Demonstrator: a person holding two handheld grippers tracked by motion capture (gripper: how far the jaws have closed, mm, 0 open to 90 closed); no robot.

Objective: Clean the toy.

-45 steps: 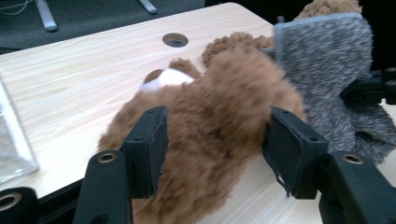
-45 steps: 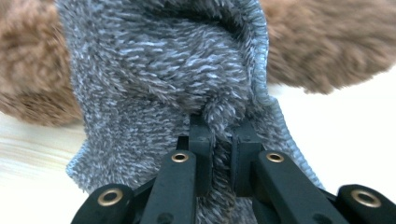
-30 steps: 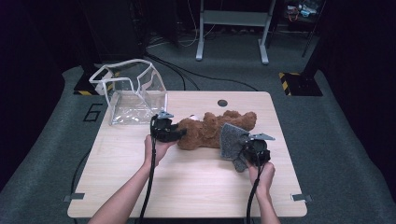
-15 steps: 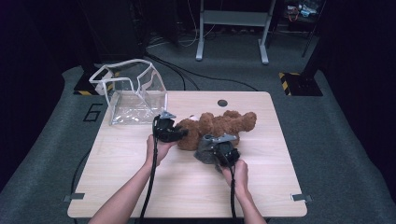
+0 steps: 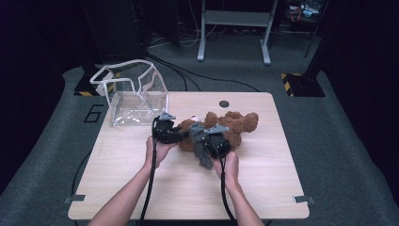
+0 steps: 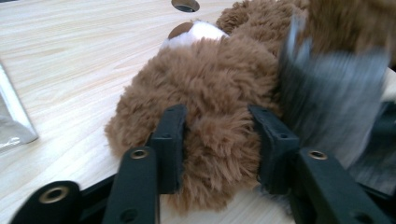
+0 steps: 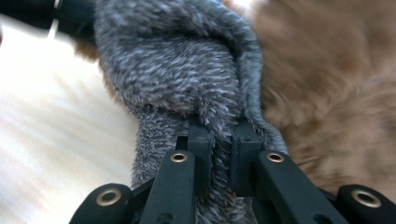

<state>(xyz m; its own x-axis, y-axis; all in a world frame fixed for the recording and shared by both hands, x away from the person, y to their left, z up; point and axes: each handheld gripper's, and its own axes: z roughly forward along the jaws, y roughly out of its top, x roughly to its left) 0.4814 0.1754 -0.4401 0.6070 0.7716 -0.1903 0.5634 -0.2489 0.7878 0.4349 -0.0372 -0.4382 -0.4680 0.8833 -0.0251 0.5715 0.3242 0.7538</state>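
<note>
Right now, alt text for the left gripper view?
The left gripper clamps a fluffy end of the brown teddy bear between its two black jaws, on the light wooden table. A blurred grey furry cloth lies against the bear at the right.

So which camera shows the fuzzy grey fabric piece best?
The right gripper view: the fuzzy grey fabric piece is close up, pinched between the jaws. The high view shows it small; the left gripper view shows a blurred part.
</note>
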